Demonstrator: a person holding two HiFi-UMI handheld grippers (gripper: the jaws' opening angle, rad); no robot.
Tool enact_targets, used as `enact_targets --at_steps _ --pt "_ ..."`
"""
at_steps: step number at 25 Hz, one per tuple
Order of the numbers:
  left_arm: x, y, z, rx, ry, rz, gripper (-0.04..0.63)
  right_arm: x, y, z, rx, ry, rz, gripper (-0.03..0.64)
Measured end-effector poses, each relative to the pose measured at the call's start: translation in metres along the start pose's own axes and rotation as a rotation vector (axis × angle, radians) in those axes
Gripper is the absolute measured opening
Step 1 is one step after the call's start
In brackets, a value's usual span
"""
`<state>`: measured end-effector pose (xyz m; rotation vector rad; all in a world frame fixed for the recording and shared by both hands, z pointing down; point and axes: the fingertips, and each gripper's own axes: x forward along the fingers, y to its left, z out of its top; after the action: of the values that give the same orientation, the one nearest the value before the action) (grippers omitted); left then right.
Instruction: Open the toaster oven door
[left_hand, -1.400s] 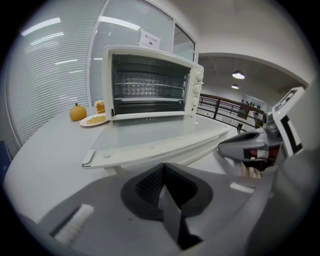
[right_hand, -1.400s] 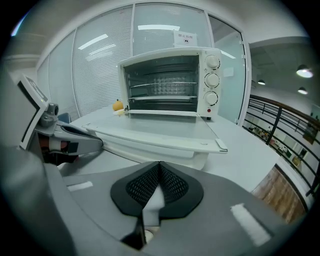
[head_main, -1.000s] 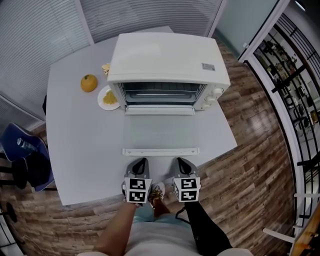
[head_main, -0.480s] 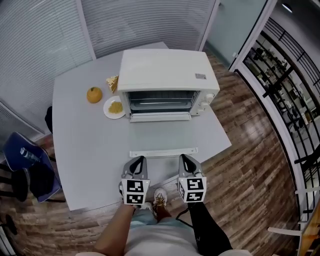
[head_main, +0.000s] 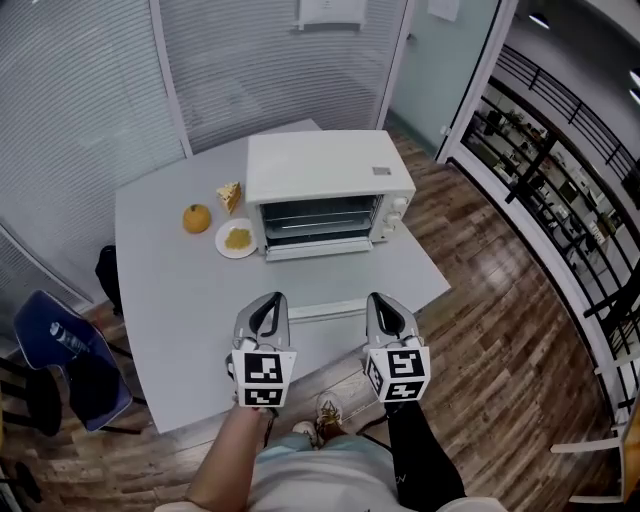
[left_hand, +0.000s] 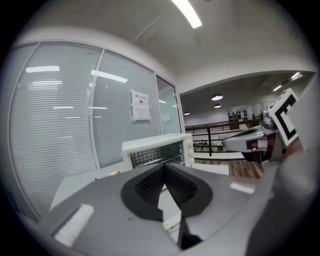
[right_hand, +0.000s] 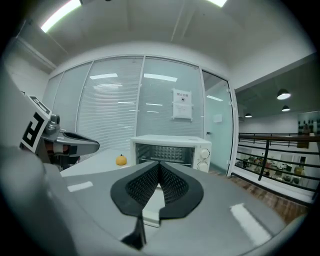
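The left gripper (head_main: 267, 303) and right gripper (head_main: 384, 300) are being held pinched closed and empty at the table (head_main: 165, 290) edge, probably because the toaster oven (head_main: 325, 185) door (head_main: 322, 280) is already lying open.

The toaster oven door (head_main: 318, 283) lies fully open.

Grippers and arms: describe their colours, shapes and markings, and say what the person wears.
The left gripper and right gripper match: grey bodies tapering to black ridged pads, each carrying a white cube with black square markers. Small white strips mark the grey shells. The right arm wears a black sleeve; the left forearm has no sleeve.
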<state>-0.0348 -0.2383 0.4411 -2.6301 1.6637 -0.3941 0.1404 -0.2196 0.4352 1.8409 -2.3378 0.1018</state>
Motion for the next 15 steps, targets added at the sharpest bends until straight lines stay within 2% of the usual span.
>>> enact_targets --at_steps 7,12,15 --pt "-0.028 0.017 0.051 0.046 -0.11 0.014 0.057 -0.024 0.008 0.046 -0.021 -0.084 -0.017 0.003" --pt "-0.039 0.03 0.077 0.017 -0.158 0.023 0.057 -0.029 0.008 0.07 -0.032 -0.125 -0.025 0.003" --pt "-0.042 0.036 0.084 0.003 -0.166 0.022 0.057 -0.032 0.015 0.08 -0.077 -0.138 -0.008 0.002"
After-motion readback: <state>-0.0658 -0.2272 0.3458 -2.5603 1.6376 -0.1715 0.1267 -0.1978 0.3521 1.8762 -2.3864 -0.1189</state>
